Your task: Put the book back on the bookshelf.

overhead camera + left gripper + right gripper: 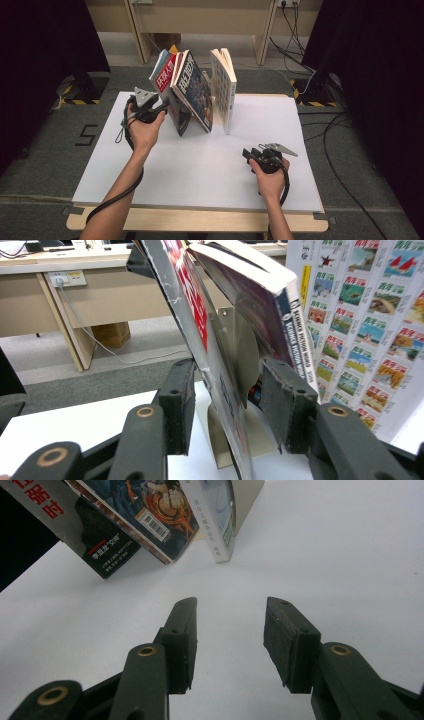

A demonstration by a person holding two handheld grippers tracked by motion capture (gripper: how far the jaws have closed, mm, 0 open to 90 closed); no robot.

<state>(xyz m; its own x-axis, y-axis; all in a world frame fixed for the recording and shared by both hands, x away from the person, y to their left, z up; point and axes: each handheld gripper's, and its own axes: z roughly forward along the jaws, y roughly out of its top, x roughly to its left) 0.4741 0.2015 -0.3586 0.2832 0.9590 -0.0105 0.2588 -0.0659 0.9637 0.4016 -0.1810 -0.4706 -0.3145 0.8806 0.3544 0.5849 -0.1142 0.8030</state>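
Observation:
Three books stand on the white table sheet (200,170). A red-covered magazine (164,75) leans right against a blue-covered book (192,90), and a white book (223,90) stands upright beside them. My left gripper (165,107) is at the leaning pair from the left. In the left gripper view its jaws (228,365) straddle the lower part of the red magazine (192,305) and a metal bookend (235,340), with a gap at the pads. My right gripper (248,154) rests low on the sheet, open and empty (230,602), pointing at the books' lower corners (155,510).
The blue book's spine (290,310) leans over the bookend, and the white book's cover of small pictures (370,325) stands at the right. A wooden bench (200,20) and floor cables (310,75) lie beyond the table. Dark curtains hang on both sides.

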